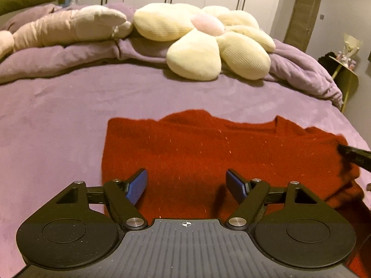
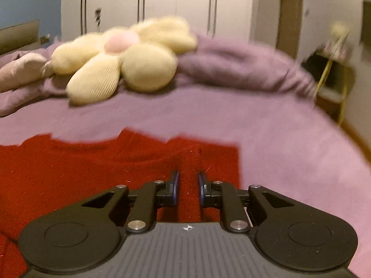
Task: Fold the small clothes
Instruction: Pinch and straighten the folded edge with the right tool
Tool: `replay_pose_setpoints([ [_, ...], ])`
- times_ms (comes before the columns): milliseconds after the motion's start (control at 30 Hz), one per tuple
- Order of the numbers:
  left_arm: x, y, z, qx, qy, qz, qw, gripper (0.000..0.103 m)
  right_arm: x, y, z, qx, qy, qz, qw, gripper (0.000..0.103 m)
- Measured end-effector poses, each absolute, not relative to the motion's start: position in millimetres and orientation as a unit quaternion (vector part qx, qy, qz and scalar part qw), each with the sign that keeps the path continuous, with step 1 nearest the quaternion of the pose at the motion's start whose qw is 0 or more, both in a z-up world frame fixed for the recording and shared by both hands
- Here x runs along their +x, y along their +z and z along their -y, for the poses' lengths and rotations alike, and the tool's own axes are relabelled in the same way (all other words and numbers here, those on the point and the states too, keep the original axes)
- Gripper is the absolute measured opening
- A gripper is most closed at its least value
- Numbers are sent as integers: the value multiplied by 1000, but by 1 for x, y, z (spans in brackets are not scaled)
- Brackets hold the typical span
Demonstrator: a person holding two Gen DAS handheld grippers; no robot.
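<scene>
A red knitted garment [image 1: 197, 148] lies spread on the purple bed sheet [image 1: 58, 115]. My left gripper [image 1: 186, 176] hovers over the garment's near left part, jaws wide open and nothing between the blue pads [image 1: 138, 185]. In the right wrist view my right gripper [image 2: 187, 178] is at the garment's [image 2: 81, 173] right side. Its jaws are narrowed to a slim gap with a ridge of red cloth pinched between the pads. One black finger of the right gripper [image 1: 354, 156] shows in the left wrist view at the garment's bunched right edge.
A cream flower-shaped cushion [image 1: 204, 41] and a pale pink plush pillow [image 1: 69, 27] rest on the rolled purple duvet [image 1: 301, 69] at the far end of the bed. A small side table [image 1: 345, 74] stands beyond the bed's right edge. White wardrobes [image 2: 162, 0] line the back wall.
</scene>
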State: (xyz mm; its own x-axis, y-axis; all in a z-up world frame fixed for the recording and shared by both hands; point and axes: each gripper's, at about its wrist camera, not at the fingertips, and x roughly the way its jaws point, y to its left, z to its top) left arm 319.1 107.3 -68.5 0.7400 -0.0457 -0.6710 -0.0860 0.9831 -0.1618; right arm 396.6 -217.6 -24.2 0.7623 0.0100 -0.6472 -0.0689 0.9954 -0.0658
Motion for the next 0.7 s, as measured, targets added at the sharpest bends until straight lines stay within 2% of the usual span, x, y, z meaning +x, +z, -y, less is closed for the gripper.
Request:
replay_pose_setpoints([
  [33,323,-70,-106,-89,13,-361,928,79,397,-25,217,-61,-3,-339,939,7],
  [100,328,-73,-106,-87,17,-367,926,79,407,-35,218,-102,-56,-366,923,9],
  [167,330,-74,-106,-84,13,-369,926,79,407,-33,228,-58,-59,-382,920,9],
  [267,333,-80,-102,-63,7,-373,926,80,389,-16,220,-30,11,-337,941,9],
  [367,342,-90,-100,-57,12,-389,919,80,389,-15,199,-18,87,-351,932,9],
  [467,351,-98,-103,-54,24,-394,917,81,400,-39,181,-65,93,-393,913,8],
  [600,367,-108,-105,-50,42,-397,916,91,407,-57,178,-92,73,-370,922,5],
  [700,370,-110,-105,-50,51,-398,915,93,416,-58,172,-107,63,-369,921,4],
])
